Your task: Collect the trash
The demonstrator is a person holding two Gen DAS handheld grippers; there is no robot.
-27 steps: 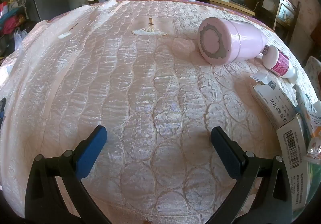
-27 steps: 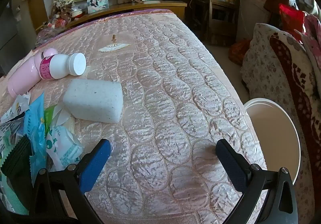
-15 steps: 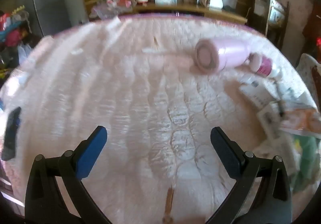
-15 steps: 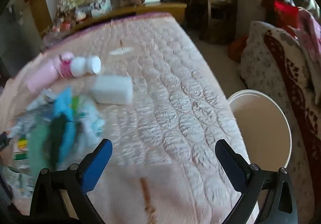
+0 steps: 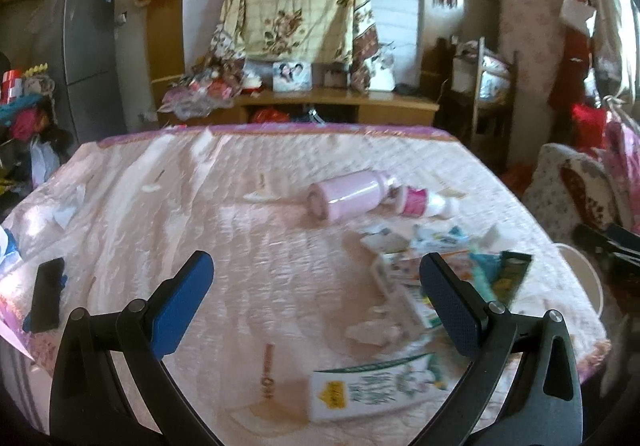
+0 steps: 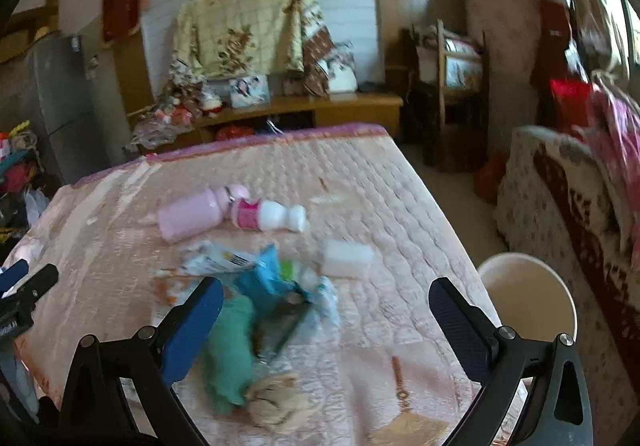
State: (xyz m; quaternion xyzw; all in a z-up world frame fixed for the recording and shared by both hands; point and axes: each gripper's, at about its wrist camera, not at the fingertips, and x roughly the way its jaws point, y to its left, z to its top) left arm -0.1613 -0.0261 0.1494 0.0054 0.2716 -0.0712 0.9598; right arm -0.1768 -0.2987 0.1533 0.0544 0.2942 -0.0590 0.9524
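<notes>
Trash lies on a pink quilted bed (image 5: 168, 206). A pile of wrappers and packets (image 6: 272, 286) sits near the bed's front, also seen in the left wrist view (image 5: 440, 266). A pink bottle (image 5: 348, 198) lies on its side beside a white bottle with a pink label (image 5: 424, 204). A white block (image 6: 346, 258) lies right of the pile. A white bin (image 6: 528, 294) stands on the floor by the bed's right edge. My left gripper (image 5: 316, 298) and right gripper (image 6: 326, 322) are both open, empty, held above the bed's front.
A black object (image 5: 46, 294) lies at the bed's left edge. A white and green packet (image 5: 376, 390) lies at the front edge. A patterned sofa (image 6: 568, 206) stands to the right, a wooden shelf (image 5: 320, 102) behind the bed, a grey fridge (image 5: 76, 62) at back left.
Both grippers have pulled back and risen from the bed, so the whole bed, the trash pile and the room now show. Both stay open.
</notes>
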